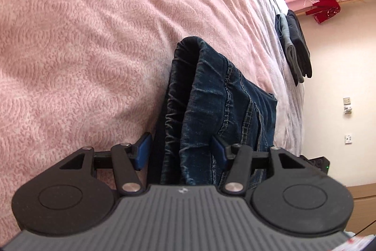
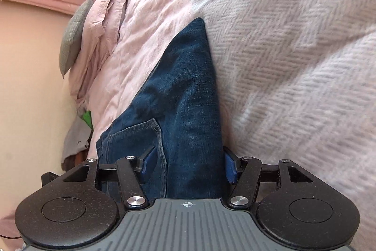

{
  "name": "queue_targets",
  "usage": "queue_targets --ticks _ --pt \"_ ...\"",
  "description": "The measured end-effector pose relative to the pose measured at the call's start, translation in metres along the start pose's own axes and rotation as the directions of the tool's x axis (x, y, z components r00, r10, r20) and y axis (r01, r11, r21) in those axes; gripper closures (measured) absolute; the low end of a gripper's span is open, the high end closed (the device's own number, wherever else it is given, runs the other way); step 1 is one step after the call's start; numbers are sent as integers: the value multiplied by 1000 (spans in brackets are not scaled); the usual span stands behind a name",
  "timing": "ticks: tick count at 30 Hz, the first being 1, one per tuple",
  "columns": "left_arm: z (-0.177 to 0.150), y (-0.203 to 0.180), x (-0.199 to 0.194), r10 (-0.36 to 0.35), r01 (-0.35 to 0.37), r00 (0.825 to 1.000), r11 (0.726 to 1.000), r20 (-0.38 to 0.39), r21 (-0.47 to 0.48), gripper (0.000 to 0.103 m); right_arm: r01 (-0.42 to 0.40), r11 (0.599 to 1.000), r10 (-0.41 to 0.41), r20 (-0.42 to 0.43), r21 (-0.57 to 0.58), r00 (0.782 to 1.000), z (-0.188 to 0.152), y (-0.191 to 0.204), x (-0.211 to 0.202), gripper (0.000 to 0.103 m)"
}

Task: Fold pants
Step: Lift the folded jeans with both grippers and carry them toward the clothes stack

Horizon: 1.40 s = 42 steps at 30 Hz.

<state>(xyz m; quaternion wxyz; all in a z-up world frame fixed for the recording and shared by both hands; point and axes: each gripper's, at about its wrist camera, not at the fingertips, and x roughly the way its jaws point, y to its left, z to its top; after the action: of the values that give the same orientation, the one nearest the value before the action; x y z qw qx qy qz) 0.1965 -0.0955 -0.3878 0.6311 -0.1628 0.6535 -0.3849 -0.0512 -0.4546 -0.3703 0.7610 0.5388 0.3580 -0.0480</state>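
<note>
The dark blue jeans (image 1: 211,95) are folded into a thick bundle above the pink blanket (image 1: 82,51). My left gripper (image 1: 181,151) holds one end. The bunched fold fills the gap between its blue pads (image 1: 143,152), and the denim creases in towards the right-hand pad. In the right wrist view the jeans (image 2: 188,91) stretch away as a tapering panel with a back pocket showing near the left finger. My right gripper (image 2: 189,166) stands wide, its pads (image 2: 230,168) pressed against both sides of the thick denim. Both views are rolled sideways.
A pale herringbone bedspread (image 2: 293,62) covers the bed beside the blanket. A stack of folded dark and grey clothes (image 1: 296,48) lies near the bed's far edge. A crumpled pink shirt (image 2: 105,22) and a grey cushion (image 2: 72,37) lie at the other end.
</note>
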Motion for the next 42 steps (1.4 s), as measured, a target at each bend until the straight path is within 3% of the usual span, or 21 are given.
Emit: queue_targets --ticks 1,6,11,14,20,25,29,32,38,42 --pt "1 1 3 -11 11 1000 1000 -7 -8 49 -13 1000 13 5 5 1000 1 -2 3 49" --pt "3 -9 14 5 -4 1000 999 -22 40 48 -23 1000 23 0 15 1000 5 -6 9 61" --pt "-2 -27 1 61 -61 998 993 3 97 70 57 998 -57 21 -28 998 -2 20 0 80" --pt "-4 -43 -14 88 -90 996 990 21 109 77 107 993 -105 40 -46 994 -6 43 -11 84" --pt "-1 -88 -30 100 -103 995 987 23 124 78 142 989 -139 69 -33 988 -1 76 -49 84" --pt "8 -152 -19 91 -91 996 981 13 170 78 151 988 -151 112 4 982 23 85 -96 84" --pt "19 -219 15 72 -74 997 974 16 215 78 154 988 -156 152 28 976 64 75 -137 84" --pt "27 -273 53 55 -58 998 970 21 235 78 155 988 -157 175 28 972 114 59 -173 84" --pt "50 -384 141 36 -47 998 973 53 226 78 166 986 -162 180 -7 970 250 20 -239 84" --pt "85 -457 207 4 -23 996 972 84 233 78 174 984 -163 202 -40 966 343 -1 -276 84"
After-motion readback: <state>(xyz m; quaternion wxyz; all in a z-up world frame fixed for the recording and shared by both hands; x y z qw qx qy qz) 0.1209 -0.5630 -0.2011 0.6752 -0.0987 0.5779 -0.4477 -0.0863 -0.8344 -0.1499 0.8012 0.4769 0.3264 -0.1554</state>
